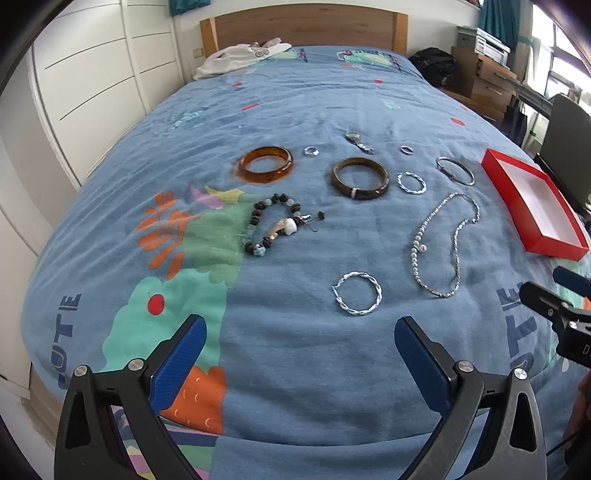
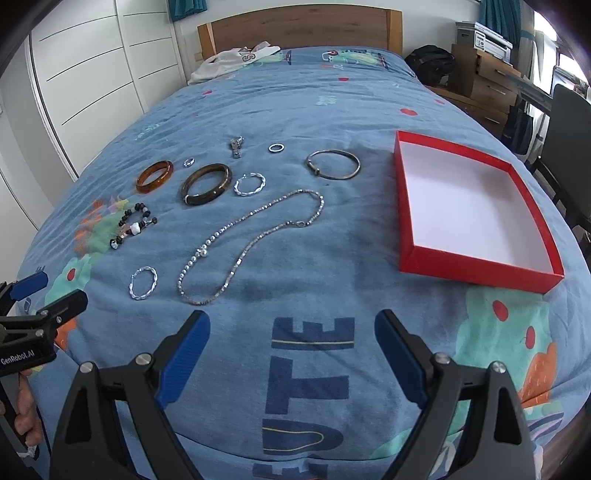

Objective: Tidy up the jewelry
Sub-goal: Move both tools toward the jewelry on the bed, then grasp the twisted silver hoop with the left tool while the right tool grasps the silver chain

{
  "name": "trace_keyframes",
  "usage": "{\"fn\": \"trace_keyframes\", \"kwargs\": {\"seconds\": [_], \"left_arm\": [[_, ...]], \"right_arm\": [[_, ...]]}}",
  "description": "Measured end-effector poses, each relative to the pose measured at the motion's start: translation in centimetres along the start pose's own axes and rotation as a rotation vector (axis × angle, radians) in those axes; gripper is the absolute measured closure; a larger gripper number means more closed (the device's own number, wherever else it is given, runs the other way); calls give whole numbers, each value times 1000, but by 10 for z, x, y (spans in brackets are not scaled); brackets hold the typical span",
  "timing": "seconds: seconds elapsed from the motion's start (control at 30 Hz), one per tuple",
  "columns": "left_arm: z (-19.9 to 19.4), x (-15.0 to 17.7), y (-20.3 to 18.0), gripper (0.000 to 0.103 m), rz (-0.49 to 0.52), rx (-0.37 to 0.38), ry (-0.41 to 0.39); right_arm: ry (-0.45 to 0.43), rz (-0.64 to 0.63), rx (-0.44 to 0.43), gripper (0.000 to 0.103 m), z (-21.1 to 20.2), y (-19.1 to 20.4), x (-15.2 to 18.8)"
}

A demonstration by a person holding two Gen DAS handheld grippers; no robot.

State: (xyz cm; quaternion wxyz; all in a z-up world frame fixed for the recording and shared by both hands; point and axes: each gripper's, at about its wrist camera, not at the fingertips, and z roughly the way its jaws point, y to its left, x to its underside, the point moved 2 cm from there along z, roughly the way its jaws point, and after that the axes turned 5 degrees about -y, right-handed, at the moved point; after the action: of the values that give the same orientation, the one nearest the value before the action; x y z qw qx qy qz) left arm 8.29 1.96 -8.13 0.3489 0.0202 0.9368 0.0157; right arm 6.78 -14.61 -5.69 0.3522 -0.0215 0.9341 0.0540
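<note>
Jewelry lies spread on a blue bedspread (image 1: 295,110). An amber bangle (image 1: 265,164), a dark brown bangle (image 1: 360,178), a beaded bracelet (image 1: 275,223), a silver chain necklace (image 1: 443,243) and a twisted silver hoop (image 1: 357,293) lie ahead of my left gripper (image 1: 299,334), which is open and holds nothing. A red box (image 2: 476,269) with a white inside sits at the right, holding nothing. My right gripper (image 2: 291,328) is open over the bedspread, near the necklace (image 2: 251,243). A thin silver bangle (image 2: 333,164) lies left of the box.
Small rings (image 1: 311,150) and a metal clasp piece (image 1: 357,140) lie further back. White clothing (image 1: 240,55) rests by the wooden headboard (image 1: 303,26). White wardrobe doors (image 1: 92,74) stand at left; drawers (image 2: 487,81) and a dark chair (image 2: 569,122) at right.
</note>
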Motion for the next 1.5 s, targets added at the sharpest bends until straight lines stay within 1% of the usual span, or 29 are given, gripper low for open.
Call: {"fn": "trace_keyframes", "kwargs": {"seconds": [0.07,0.13,0.4,1.17,1.3,1.4,1.5], "left_arm": [[2,-1,-1,8,3,9,4],[4,-2,1,9,5,13,5],[0,-4,7,9,7,34,-9],[8,-4,8,9,2,61,-3],[14,-4,4,9,19,82,2],[19,-4,3,9,24,113,9],[26,-5,4,13,28,136,22]], "right_arm": [[-2,4,-3,12,0,0,-1],[-6,12,-9,12,-1,1,-4],[-27,10,-10,12,-6,6,-15],[-16,18,-19,12,-2,14,-19],[-5,25,-33,12,4,17,-20],[2,31,-45,12,10,20,-23],[10,47,-57,12,18,21,-26]]}}
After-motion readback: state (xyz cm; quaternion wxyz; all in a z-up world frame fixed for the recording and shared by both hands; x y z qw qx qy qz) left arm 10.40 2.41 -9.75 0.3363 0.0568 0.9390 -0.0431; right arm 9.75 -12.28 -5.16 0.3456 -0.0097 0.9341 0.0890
